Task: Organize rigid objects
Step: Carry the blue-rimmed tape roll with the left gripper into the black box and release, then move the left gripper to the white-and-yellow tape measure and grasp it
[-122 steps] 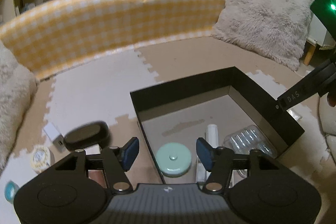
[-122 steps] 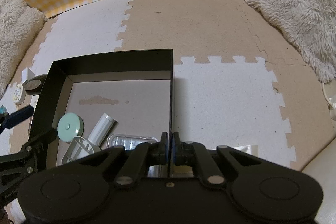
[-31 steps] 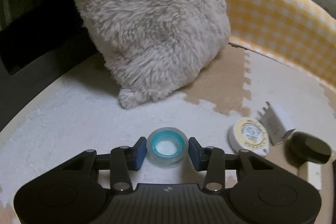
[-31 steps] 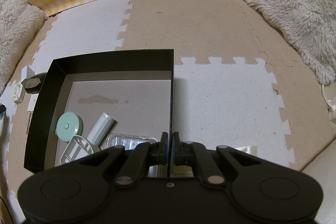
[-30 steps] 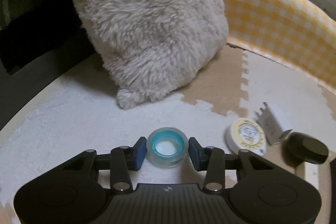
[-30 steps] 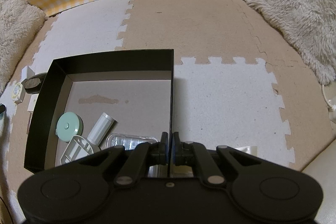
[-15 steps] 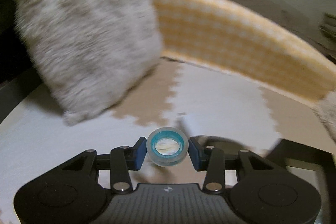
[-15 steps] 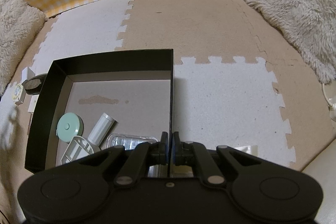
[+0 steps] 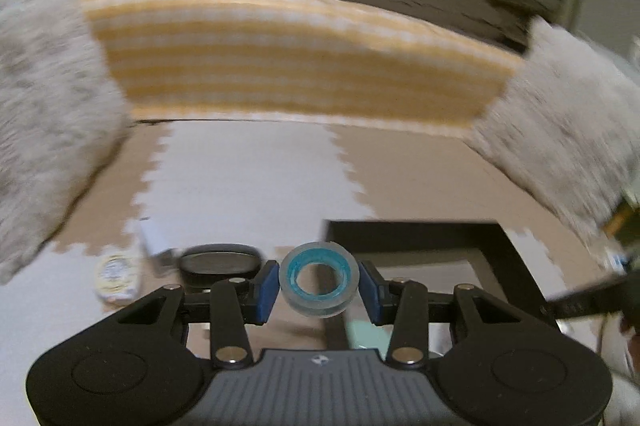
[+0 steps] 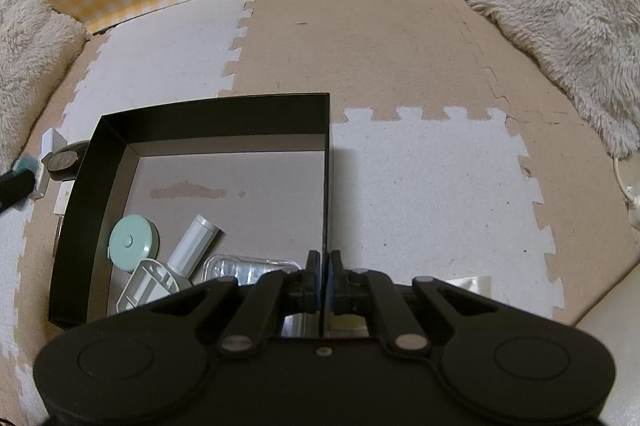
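- Left gripper [image 9: 319, 284] clamps a clear tape roll with a teal core [image 9: 318, 278] between its blue pads, held in the air just above the black box's [image 10: 216, 114] left edge.
- Right gripper [image 10: 323, 276] is pinched shut on the box's right wall.
- Inside the box, near its front-left corner, lie a mint round case [image 10: 131, 241], a white tube [image 10: 194, 244] and a clear plastic tray [image 10: 248, 268].
- On the foam mat [image 10: 420, 178] beside the box's left wall sit a dark oval case [image 9: 220, 262] and a yellow-rimmed round tin [image 9: 116, 274].

Left wrist view smeared — cushions [image 9: 44, 130] blurred; clear case [image 10: 248, 268] half hidden behind right gripper [image 10: 323, 268].
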